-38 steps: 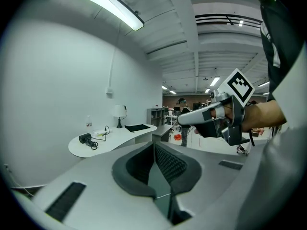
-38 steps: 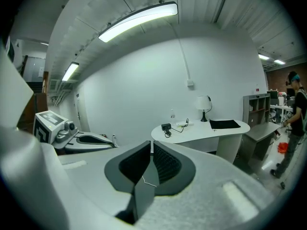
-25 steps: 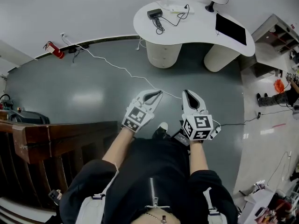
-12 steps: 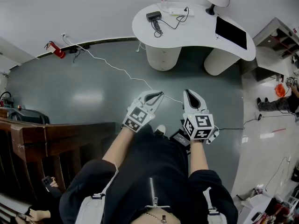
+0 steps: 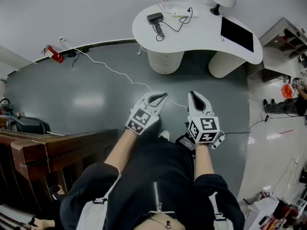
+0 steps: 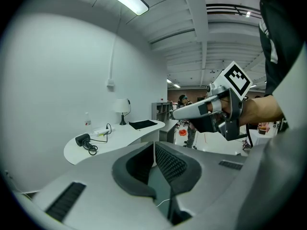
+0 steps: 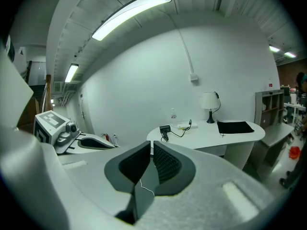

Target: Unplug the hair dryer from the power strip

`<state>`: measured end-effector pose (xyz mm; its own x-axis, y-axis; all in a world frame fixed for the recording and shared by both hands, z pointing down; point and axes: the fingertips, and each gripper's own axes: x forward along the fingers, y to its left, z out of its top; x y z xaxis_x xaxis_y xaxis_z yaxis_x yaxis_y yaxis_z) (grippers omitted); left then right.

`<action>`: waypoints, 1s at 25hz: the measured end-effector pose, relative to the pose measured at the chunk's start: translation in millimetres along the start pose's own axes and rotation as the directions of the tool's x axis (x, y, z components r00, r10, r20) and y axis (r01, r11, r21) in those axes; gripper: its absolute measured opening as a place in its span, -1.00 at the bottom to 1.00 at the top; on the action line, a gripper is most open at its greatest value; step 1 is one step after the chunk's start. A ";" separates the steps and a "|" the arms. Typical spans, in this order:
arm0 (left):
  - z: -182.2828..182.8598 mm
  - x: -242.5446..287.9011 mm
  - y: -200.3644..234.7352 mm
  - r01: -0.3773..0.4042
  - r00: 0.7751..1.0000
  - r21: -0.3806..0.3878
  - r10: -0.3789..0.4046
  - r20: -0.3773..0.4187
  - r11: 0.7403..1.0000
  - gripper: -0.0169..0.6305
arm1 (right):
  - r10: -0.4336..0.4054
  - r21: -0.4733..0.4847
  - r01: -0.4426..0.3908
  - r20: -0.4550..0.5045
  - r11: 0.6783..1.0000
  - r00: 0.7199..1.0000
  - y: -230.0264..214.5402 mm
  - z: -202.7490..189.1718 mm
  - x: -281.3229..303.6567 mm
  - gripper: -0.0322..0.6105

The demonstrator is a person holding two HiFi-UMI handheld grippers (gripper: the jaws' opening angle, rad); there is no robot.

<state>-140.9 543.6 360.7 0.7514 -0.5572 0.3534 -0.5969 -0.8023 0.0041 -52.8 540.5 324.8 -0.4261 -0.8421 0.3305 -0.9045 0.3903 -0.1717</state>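
Likely the plug (image 5: pixel 191 8) sits stiff in the strip (image 5: pixel 180 12) — pinch its hard body, not the limp cord (image 5: pixel 160 31); left gripper (image 5: pixel 163 96), right gripper (image 5: pixel 191 95) both pressed together, empty

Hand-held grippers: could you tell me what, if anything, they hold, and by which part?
Nothing: left hand-held gripper and right hand-held gripper are both shut, empty.

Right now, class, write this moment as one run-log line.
left gripper: shut, empty | right gripper: shut, empty | hair dryer: on desk beside power strip, untouched

Closed fingers (image 7: pixel 166 163), hair dryer (image 7: pixel 165 128) beyond
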 end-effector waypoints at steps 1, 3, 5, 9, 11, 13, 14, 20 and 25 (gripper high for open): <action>1.4 4.9 6.5 0.004 1.000 -0.002 -0.004 0.001 1.000 -0.89 | -0.001 -0.004 0.001 0.000 1.000 1.000 -1.7 3.4 7.2 -0.87; 6.1 16.6 21.1 0.014 1.000 -0.001 -0.014 0.006 1.000 -0.89 | -0.004 -0.012 0.004 0.002 1.000 1.000 -7.3 12.9 23.4 -0.87; 10.9 29.7 38.5 0.025 1.000 0.003 -0.025 0.010 1.000 -0.89 | -0.010 -0.019 0.010 0.004 1.000 1.000 -15.0 22.6 42.7 -0.87; 15.9 55.3 75.3 0.055 0.998 0.008 -0.055 0.008 0.998 -0.89 | -0.029 -0.025 0.029 -0.003 0.999 1.000 -29.8 39.0 84.8 -0.87; 20.0 66.7 93.8 0.068 0.998 0.009 -0.068 0.006 0.998 -0.89 | -0.037 -0.028 0.037 -0.005 0.999 0.999 -35.7 49.0 103.3 -0.88; 24.7 77.2 110.4 0.079 0.997 0.010 -0.079 0.007 0.997 -0.89 | -0.048 -0.031 0.048 -0.006 0.998 0.999 -42.2 57.8 118.8 -0.87; 26.6 82.1 117.7 0.085 0.996 0.010 -0.085 0.008 0.996 -0.89 | -0.054 -0.032 0.054 -0.008 0.998 0.999 -46.0 61.1 126.2 -0.88; 27.0 104.3 162.0 0.107 0.994 0.003 -0.107 -0.001 0.994 -0.89 | -0.077 -0.029 0.076 -0.022 0.997 0.997 -57.6 76.3 171.6 -0.87; 28.5 117.8 190.1 0.130 0.991 0.022 -0.130 -0.009 0.991 -0.89 | -0.097 -0.030 0.097 -0.024 0.995 0.995 -64.4 84.8 198.4 -0.87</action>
<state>-157.9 319.3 376.4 0.8203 -0.4460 0.3581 -0.4874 -0.8726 0.0298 -77.7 316.7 322.7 -0.3362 -0.8671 0.3676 -0.9416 0.3178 -0.1114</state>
